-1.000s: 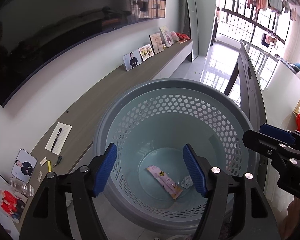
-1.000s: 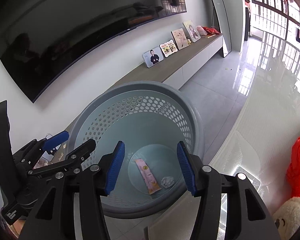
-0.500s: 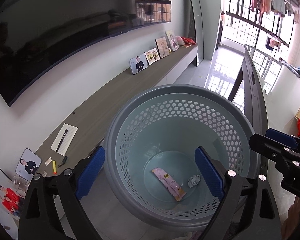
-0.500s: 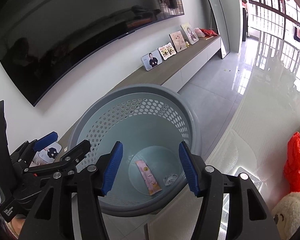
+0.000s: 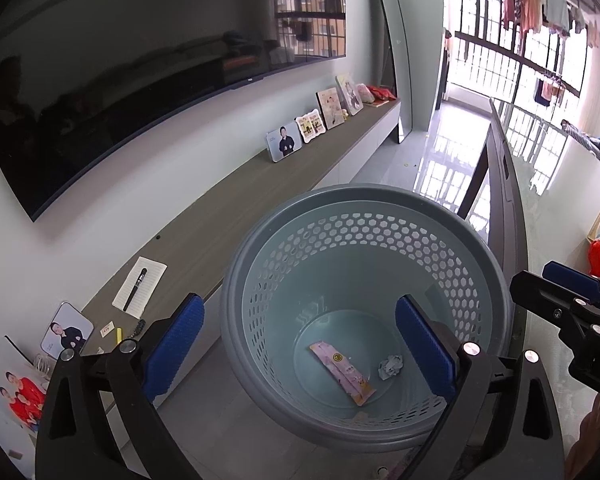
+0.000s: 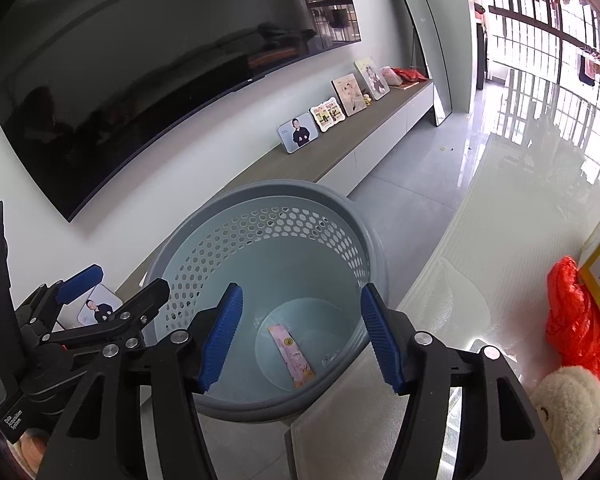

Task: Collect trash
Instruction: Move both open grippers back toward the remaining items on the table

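A grey perforated basket (image 5: 340,204) stands on the floor below both grippers; it also shows in the right wrist view (image 6: 260,194). Inside lie a pink wrapper (image 5: 342,372) and a crumpled white paper ball (image 5: 390,366). The wrapper (image 6: 292,356) and a bit of the ball (image 6: 329,358) show in the right wrist view too. My left gripper (image 5: 300,344) is open and empty above the basket. My right gripper (image 6: 302,338) is open and empty above it, to the right of the left one.
A long wooden console (image 5: 236,208) runs along the wall under a big dark TV (image 5: 120,64), with photo frames (image 5: 284,144), a notepad and pen (image 5: 140,286). A glossy white table (image 6: 500,208) at right holds a red bag (image 6: 572,320), a plush toy (image 6: 568,404) and a yellow box.
The left gripper's jaws have opened wide. Both grippers have risen and drawn back from the basket, which looks smaller now. The paper ball lies in the basket beside the wrapper.
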